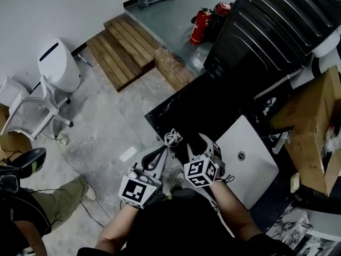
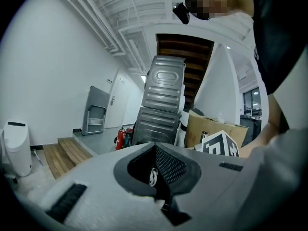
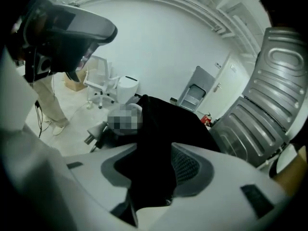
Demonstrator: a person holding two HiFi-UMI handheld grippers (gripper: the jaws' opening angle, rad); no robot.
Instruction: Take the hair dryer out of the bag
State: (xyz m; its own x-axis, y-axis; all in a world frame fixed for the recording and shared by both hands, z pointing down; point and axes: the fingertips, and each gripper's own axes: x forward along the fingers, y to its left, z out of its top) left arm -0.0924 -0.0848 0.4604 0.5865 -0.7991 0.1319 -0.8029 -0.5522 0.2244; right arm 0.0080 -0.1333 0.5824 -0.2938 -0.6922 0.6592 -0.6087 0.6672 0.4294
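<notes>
While the left hand-held gripper (image 1: pixel 163 153) is clenched, the right hand-held gripper (image 3: pixel 152 170) stands released, the black bag (image 3: pixel 166 121) between its jaws.

Head looks down; gripper views share ribbed case (image 2: pixel 163 100).

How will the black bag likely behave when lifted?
Probably floppy: the bag drapes in soft folds between the right tool's open jaws. Likely to sag rather than hold shape; its dull cloth looks unlikely to slip.
</notes>
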